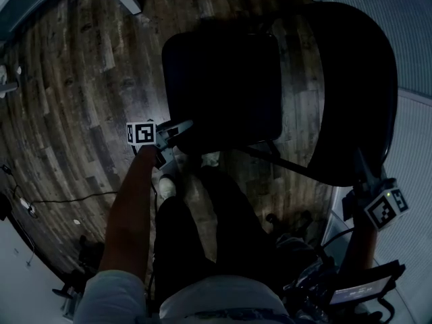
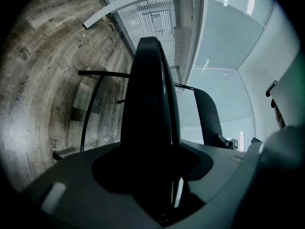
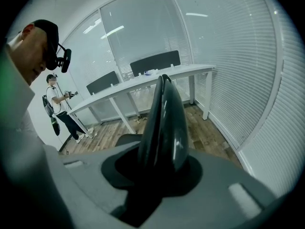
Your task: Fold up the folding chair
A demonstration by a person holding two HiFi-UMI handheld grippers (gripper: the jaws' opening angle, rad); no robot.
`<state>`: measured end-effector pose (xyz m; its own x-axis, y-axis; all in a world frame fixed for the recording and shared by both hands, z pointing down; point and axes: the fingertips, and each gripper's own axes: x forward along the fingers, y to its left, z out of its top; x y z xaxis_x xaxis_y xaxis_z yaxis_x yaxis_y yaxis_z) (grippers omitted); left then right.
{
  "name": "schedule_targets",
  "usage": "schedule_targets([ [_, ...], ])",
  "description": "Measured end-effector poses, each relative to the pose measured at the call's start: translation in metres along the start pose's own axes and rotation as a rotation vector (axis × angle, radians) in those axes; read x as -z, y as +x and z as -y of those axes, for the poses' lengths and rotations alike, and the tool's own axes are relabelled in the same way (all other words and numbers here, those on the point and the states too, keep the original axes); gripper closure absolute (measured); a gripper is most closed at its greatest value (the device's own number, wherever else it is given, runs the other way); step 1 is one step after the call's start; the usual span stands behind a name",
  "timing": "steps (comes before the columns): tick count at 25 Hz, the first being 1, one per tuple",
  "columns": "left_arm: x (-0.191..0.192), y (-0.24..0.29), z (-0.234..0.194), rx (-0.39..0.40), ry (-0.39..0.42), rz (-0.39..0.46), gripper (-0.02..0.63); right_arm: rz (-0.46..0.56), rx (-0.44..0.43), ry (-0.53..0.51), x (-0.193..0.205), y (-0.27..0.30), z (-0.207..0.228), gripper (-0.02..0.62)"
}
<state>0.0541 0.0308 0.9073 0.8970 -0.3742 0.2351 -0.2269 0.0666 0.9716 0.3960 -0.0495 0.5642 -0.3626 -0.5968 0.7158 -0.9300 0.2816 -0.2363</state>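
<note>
While clamped at two places, reads as the very start of the fold: folding chair [image 1: 364,46] standing opened out on the wooden floor [image 1: 67,79], just ahead of the person's legs [image 1: 202,214], with seat [image 1: 223,79] roughly flat and backrest [image 1: 358,113] upright at the right of the head view. Left gripper [image 1: 181,128] at the seat's front corner, fingers pinching the rounded edge, seen edge-on as a dark slab filling the gap. Right gripper [image 1: 364,181] on the backrest's rim, fingers closed onto it in the same way.

Next, probably calls for swinging the seat's front up toward the backrest along the hinge's arc, while holding the backrest steady on the right. Needs firm pinches on both sides: glossy, tapering edges, likely to slide out under any sideways pull. Worth minding the thin frame rod [image 1: 283,155] between seat and backrest as a trap once closing.

As for room: plenty of bare floor to the left and beyond the seat. Tight on the right, with slatted blinds [image 1: 412,59] just beside the backrest. Little slack near the legs. Cable [image 1: 61,198] on the floor, well apart. Second person [image 3: 59,106] across the room, well apart too.
</note>
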Motion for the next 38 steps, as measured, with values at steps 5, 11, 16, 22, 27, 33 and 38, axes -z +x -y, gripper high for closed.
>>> schedule_targets([
  [5, 0.012, 0.000, 0.023, -0.009, -0.008, 0.011, 0.370, -0.003, -0.011, -0.028, -0.008, -0.010, -0.011, 0.505],
  [11, 0.018, 0.004, 0.060, -0.024, -0.003, 0.017, 0.388, 0.015, -0.028, -0.046, -0.020, -0.025, -0.024, 0.517],
  [16, 0.027, 0.013, 0.088, -0.042, -0.005, 0.019, 0.402, 0.010, -0.027, -0.059, -0.026, -0.036, -0.029, 0.525],
  [22, 0.027, 0.025, 0.120, -0.056, 0.002, 0.012, 0.417, 0.013, -0.014, -0.076, -0.035, -0.045, -0.035, 0.526],
  [27, 0.026, 0.034, 0.146, -0.054, 0.013, 0.001, 0.430, 0.027, -0.002, -0.088, -0.041, -0.052, -0.040, 0.528],
  [33, 0.027, 0.049, 0.171, -0.044, 0.014, -0.017, 0.443, 0.025, 0.005, -0.095, -0.047, -0.056, -0.040, 0.528],
  [38, 0.028, 0.056, 0.191, -0.039, 0.011, -0.028, 0.452, 0.041, -0.002, -0.089, -0.053, -0.060, -0.049, 0.528],
])
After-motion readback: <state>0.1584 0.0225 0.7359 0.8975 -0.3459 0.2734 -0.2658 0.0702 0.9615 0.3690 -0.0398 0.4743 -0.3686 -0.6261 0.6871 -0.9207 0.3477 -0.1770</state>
